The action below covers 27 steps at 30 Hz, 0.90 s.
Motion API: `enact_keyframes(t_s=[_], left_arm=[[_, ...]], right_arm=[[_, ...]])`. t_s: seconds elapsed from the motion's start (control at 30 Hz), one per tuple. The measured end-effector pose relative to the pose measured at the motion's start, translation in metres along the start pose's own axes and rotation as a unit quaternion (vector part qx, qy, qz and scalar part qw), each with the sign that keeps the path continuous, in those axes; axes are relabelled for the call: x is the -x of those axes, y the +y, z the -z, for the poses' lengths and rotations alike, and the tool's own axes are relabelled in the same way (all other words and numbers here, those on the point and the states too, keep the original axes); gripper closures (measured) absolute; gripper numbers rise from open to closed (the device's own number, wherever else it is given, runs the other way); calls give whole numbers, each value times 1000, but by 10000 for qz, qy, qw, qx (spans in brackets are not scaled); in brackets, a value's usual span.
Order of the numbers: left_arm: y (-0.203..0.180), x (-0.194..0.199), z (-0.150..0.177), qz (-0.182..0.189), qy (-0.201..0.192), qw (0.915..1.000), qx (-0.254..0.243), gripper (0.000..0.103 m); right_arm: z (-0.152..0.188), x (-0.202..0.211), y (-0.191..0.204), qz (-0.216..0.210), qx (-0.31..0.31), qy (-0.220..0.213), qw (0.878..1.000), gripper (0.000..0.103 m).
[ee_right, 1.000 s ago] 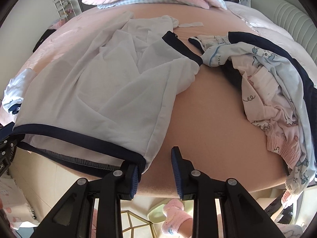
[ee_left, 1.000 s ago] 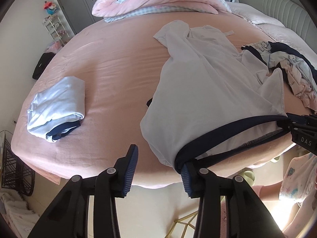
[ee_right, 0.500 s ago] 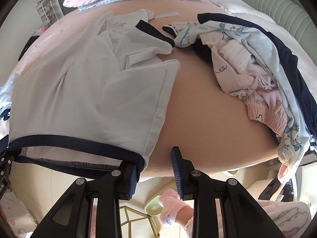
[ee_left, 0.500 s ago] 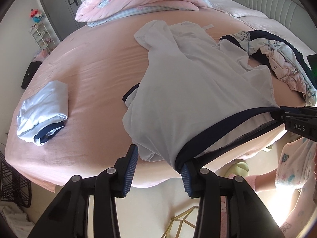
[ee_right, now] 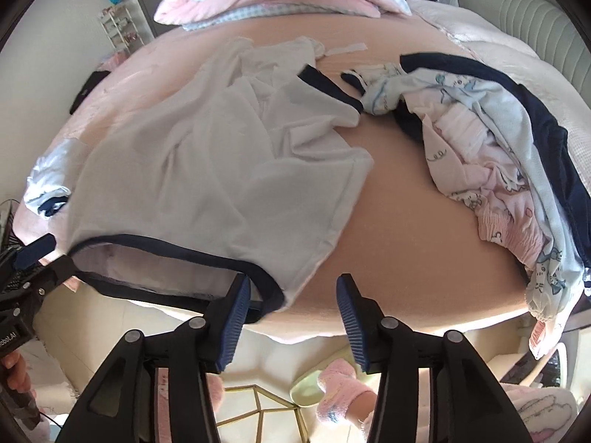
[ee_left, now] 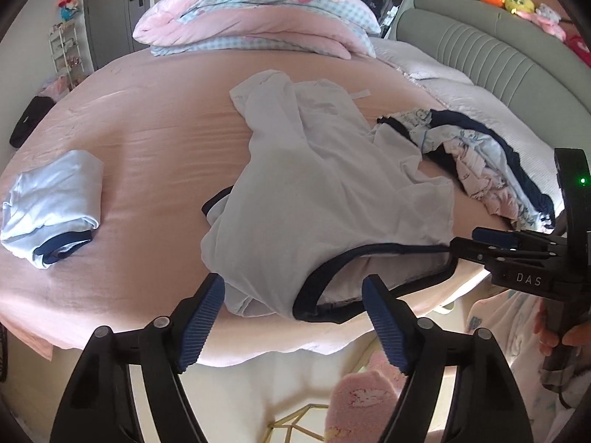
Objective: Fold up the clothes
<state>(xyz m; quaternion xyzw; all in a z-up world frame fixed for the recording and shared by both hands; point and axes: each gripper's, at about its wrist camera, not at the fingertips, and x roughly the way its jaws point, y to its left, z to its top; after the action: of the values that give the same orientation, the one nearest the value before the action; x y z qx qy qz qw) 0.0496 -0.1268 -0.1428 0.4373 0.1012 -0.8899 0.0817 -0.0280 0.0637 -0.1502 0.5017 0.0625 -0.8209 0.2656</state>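
A pale blue garment (ee_left: 317,192) with a navy hem (ee_left: 369,249) lies spread on the pink bed (ee_left: 129,129), its hem at the near edge. My left gripper (ee_left: 293,317) has its jaws opening. The slack hem sags between the fingers and neither pad presses it. In the right wrist view the same garment (ee_right: 207,170) ends in a navy hem corner (ee_right: 266,288) beside the left finger of my right gripper (ee_right: 291,317). Those jaws are opening too and grip nothing. Each gripper shows in the other's view, the right gripper (ee_left: 476,243) and the left gripper (ee_right: 33,258).
A folded light-blue garment (ee_left: 51,206) lies at the bed's left. A pile of unfolded clothes (ee_right: 480,140) covers the right side. A pink duvet (ee_left: 258,18) is heaped at the far end by the grey headboard (ee_left: 498,59). A person's pink-socked foot (ee_right: 340,387) stands on the floor below.
Both grippers' jaws have widened and let go of the navy hem, which was stretched taut between them and now sags at the bed edge. Both hands have lifted slightly.
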Motion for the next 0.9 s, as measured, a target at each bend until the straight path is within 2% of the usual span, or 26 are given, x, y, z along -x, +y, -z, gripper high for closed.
enact_keyframes(t_s=[0.1,0.27,0.47,0.57,0.7,0.9], left_arm=[[3,10,-4,128,-166,9997,118,25],[18,17,-12,-19,-345,9987,384,25],[49,9,-16,146,-234,9953,927,25],[61,2,-18,205,-160,9941,1056,25],[79,-9,-21,302,-80,9916,1255,25],[103,-32,-30,90,13,9912,1319,25]], right_arm=[[-2,13,12,-173,157,-305,9993,39],[-14,11,12,-351,-45,-288,9990,39],[-13,9,1,-501,-428,-291,9974,39],[-17,5,-3,-685,-603,-276,9954,39],[-21,-3,4,-729,-597,-165,9954,39],[-32,-19,26,-748,-387,-47,9964,39]])
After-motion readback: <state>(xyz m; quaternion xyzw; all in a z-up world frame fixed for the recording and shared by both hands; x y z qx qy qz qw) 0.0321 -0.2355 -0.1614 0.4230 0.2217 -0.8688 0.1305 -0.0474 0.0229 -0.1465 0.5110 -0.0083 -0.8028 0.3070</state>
